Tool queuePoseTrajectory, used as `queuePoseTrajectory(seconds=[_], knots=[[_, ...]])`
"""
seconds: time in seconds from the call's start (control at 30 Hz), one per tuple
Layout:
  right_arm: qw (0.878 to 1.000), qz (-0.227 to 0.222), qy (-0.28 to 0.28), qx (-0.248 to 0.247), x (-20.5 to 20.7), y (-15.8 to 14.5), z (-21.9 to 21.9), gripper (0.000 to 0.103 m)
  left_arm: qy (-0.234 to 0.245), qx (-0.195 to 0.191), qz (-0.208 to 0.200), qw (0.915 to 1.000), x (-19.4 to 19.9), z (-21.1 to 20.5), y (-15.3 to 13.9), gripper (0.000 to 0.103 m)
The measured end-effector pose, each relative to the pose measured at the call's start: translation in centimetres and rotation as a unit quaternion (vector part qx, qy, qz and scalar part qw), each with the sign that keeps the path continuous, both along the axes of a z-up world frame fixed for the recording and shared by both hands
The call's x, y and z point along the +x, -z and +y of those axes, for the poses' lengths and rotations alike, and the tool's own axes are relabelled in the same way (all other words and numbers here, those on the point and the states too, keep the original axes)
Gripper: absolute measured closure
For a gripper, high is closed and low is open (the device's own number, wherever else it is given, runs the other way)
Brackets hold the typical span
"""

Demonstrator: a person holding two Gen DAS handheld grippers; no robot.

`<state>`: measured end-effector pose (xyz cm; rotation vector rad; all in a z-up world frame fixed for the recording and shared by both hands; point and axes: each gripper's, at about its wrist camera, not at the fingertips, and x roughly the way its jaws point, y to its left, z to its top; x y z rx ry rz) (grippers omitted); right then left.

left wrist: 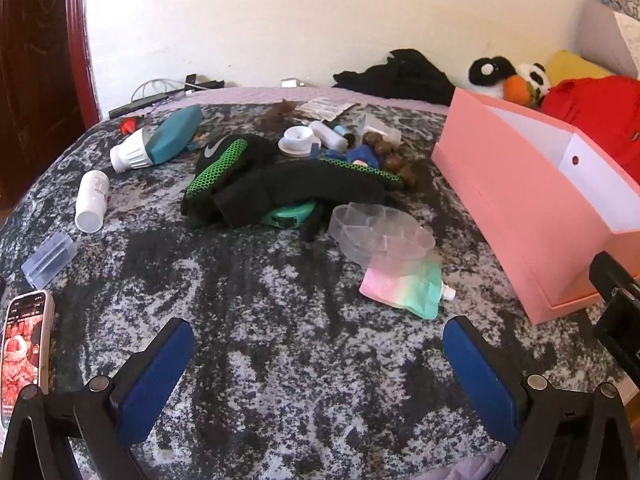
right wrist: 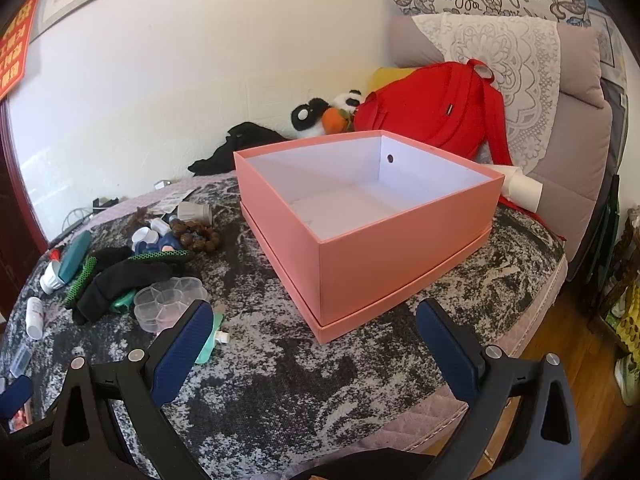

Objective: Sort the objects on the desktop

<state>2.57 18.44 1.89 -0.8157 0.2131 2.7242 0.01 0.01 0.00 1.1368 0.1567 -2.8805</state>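
Note:
An open pink box (right wrist: 400, 256) with a white inside stands empty on the grey patterned bedspread; it shows at the right of the left wrist view (left wrist: 516, 208). A pile of small objects lies left of it: black and green gloves (left wrist: 256, 180), a clear flower-shaped pill case (left wrist: 380, 232), a pastel spout pouch (left wrist: 408, 288), a white bottle (left wrist: 93, 200), a teal bottle with white cap (left wrist: 168, 140), brown beads (left wrist: 392, 156). My left gripper (left wrist: 318, 344) is open and empty, short of the pile. My right gripper (right wrist: 312, 328) is open and empty before the box's near corner.
A phone (left wrist: 24, 352) with a lit screen and a clear plastic case (left wrist: 50, 260) lie at the left. A red backpack (right wrist: 436, 108), a panda plush (right wrist: 324, 114) and black cloth (right wrist: 240, 144) sit behind the box. The bed edge and wood floor (right wrist: 568, 360) are at the right.

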Motion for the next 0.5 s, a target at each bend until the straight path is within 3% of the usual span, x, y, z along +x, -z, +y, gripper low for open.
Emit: queuePoseTrajectory(seconds=[0.5], knots=[[1.000, -0.002, 0.000, -0.001, -0.18, 0.01, -0.39, 0.000, -0.002, -0.004, 0.001, 1.0000, -0.03, -0.22, 0.05, 0.000]])
